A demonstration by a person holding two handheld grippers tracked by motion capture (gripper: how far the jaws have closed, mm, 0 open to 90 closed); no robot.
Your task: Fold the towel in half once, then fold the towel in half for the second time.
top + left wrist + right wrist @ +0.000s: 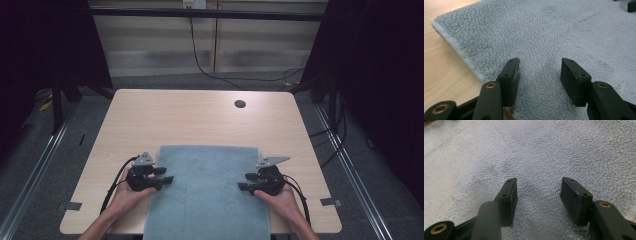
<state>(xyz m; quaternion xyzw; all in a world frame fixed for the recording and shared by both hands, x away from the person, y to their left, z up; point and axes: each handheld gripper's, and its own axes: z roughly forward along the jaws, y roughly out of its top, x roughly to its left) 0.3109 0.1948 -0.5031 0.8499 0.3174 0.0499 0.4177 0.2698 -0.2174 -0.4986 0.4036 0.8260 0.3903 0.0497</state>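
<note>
High view looking down the table [200, 115], gripper views low, close — all sharing the grey towel [207, 190].

At the lower left of the high view, the left gripper [164, 175] is a compact black body with a grey three-cornered plate on top and a black cable curving from it toward the bottom edge. At the lower right, the right gripper [246, 181] matches it, plate and cable alike. Bare forearms enter from the bottom edge, with no sleeves visible. In both gripper views the jaws are matte black, with flat rectangular pads, small screw holes and brass-coloured pivot bushings.
</note>
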